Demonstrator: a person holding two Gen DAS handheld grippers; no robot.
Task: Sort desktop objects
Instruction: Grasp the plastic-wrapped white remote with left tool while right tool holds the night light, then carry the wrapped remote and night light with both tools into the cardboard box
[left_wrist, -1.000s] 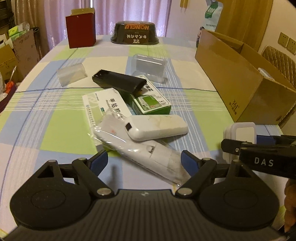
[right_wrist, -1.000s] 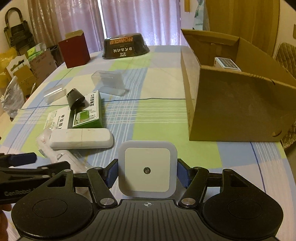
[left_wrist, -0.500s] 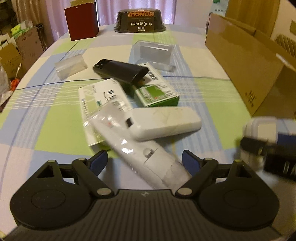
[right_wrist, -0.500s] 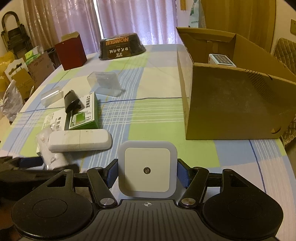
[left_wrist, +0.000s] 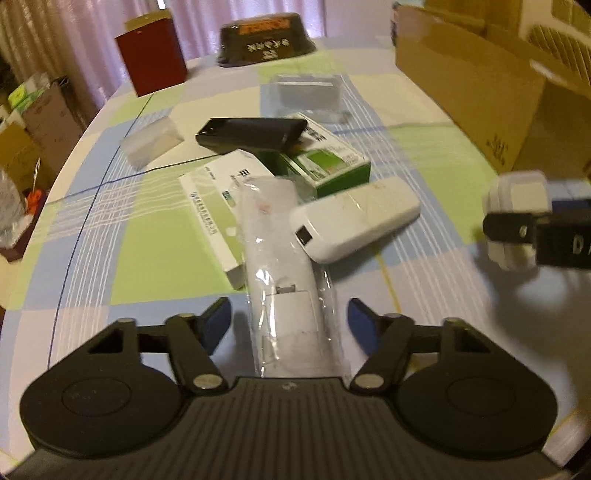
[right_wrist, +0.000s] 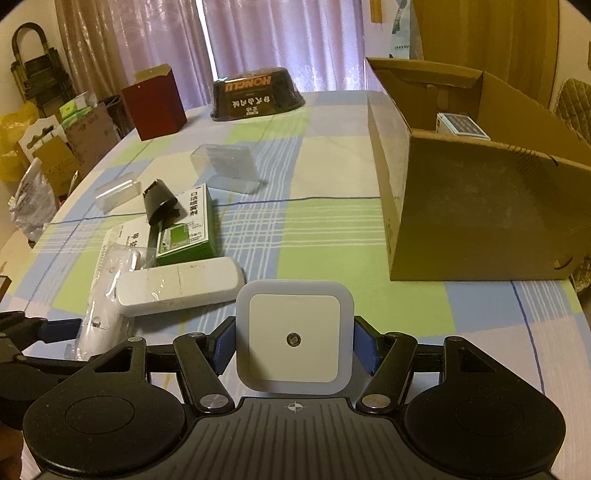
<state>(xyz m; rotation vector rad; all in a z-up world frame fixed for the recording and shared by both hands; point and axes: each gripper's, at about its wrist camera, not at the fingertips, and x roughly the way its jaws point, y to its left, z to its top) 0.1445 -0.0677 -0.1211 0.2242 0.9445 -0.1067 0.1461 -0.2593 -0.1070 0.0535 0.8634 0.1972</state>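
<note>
Two grippers: the right gripper is clamped on a square white plastic night-light; the left gripper is spread around a plastic-wrapped white remote.

Background's pretty cluttered: pale purple sheer curtains, stacked brown cardboard boxes left of the checked-cloth counter, quilted tan chair far right.

Both wrist fisheyes looked low and forward along the checked tablecloth toward the curtains, close to the clutter, sharing the white remote and cardboard box.
</note>
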